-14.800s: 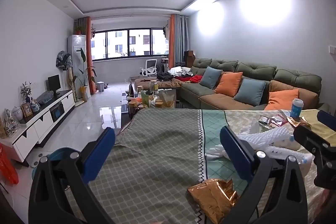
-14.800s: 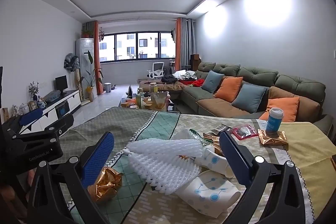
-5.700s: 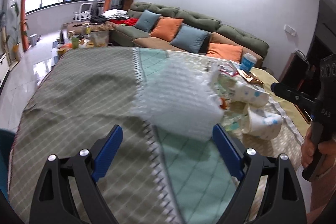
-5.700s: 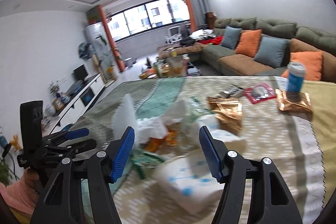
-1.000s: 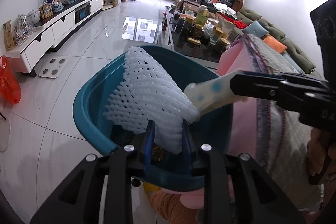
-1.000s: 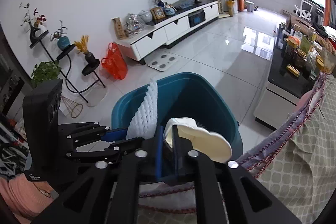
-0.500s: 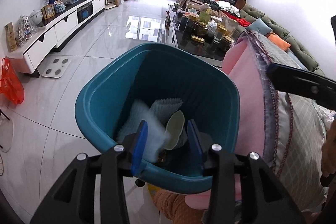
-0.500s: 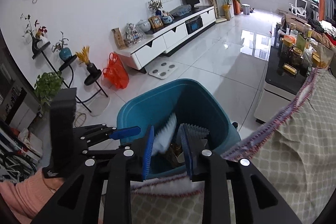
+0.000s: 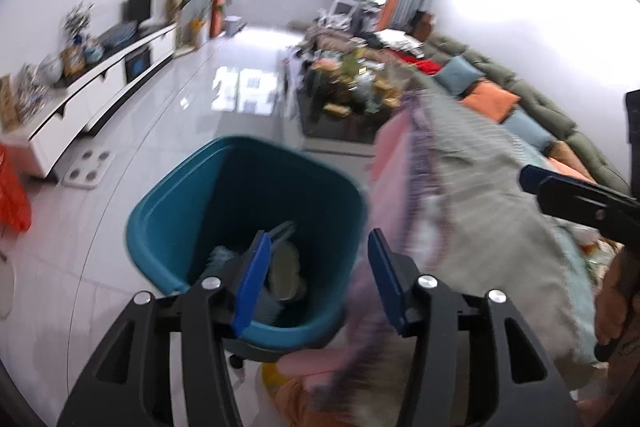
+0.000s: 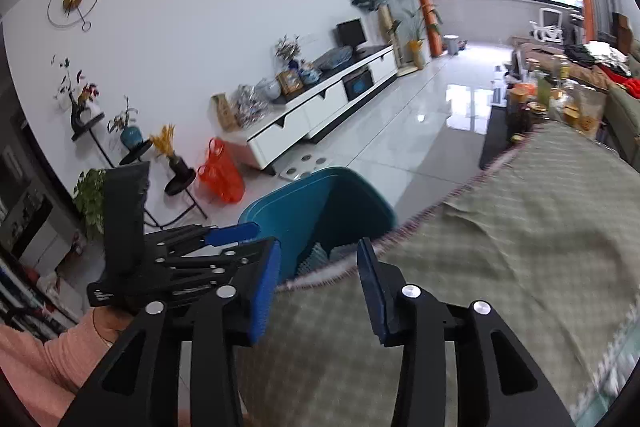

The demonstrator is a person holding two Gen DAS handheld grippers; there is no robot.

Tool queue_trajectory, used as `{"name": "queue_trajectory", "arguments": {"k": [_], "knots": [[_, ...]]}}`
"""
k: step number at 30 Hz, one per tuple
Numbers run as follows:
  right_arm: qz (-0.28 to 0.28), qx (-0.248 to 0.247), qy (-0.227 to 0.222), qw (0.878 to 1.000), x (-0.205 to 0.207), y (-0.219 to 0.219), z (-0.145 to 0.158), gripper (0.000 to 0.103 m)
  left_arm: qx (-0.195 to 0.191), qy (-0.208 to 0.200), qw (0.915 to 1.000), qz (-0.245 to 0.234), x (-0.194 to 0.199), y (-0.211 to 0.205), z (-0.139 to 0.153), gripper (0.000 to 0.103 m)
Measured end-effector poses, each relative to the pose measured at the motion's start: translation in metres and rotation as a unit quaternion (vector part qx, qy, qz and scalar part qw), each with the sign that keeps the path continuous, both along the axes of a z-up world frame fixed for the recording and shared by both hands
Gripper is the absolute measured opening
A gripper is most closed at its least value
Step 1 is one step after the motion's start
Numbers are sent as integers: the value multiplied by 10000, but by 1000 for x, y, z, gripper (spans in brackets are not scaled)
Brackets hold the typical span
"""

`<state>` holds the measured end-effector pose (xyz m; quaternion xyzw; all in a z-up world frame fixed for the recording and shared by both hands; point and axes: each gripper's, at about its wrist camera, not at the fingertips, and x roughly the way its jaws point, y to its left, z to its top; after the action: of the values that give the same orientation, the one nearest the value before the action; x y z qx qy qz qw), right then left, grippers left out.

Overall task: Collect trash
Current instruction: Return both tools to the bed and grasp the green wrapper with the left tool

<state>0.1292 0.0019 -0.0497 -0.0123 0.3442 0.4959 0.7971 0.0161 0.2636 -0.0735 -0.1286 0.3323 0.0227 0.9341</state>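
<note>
Left tongs: your left tongs [image 9: 316,277] hang over the teal bin [image 9: 172,219], jaws opening, with nothing gripped between the blue pads [image 9: 252,283].
Right tongs: your right tongs [image 10: 318,287] sit above the edge of the bench [image 10: 520,227], jaws opening and nothing in them; the bin's rim [image 10: 280,197] shows just past the tips.
Trash: white foam netting and a pale paper cup lie at the bottom of the bin [image 9: 280,267], blurred in the left wrist view; only a corner of the netting [image 10: 324,253] shows from the right wrist.
Bin: it stands on the tiled floor [image 9: 188,131], close against the bench's hanging cloth [image 9: 460,187].
Writing: there is pale lettering on the side of your left tongs' body [image 10: 102,295], too small to read; no other label or brand can be made out.
In the way: the pink fringe of the cloth [image 9: 404,155] hangs just beside the bin's right rim.
Around: a white TV cabinet [image 10: 316,107] along the wall, an orange plastic bag [image 10: 220,173] beside its near end, a white bathroom scale [image 10: 306,165] on the floor, a cluttered coffee table [image 9: 352,91] and a green sofa with cushions [image 9: 500,103] beyond.
You: a pink sleeve [image 10: 44,359] shows behind your left tongs.
</note>
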Motion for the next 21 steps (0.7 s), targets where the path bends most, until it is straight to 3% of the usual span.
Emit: {"name": "queue_trajectory", "arguments": {"k": [5, 9, 15, 21], "knots": [[-475, 84, -127, 9988, -12, -51, 3, 53, 117, -358, 9970, -672, -12, -49, 20, 59], [-1018, 54, -152, 9947, -23, -103, 3, 54, 175, -507, 9896, -1334, -15, -96, 29, 60], [-1896, -52, -155, 9817, -37, -176, -6, 54, 192, -516, 9718, -2293, -11, -167, 27, 60], [-2729, -41, -163, 9619, -50, -239, -8, 54, 128, -345, 9549, -2945, -9, -218, 18, 60]]}}
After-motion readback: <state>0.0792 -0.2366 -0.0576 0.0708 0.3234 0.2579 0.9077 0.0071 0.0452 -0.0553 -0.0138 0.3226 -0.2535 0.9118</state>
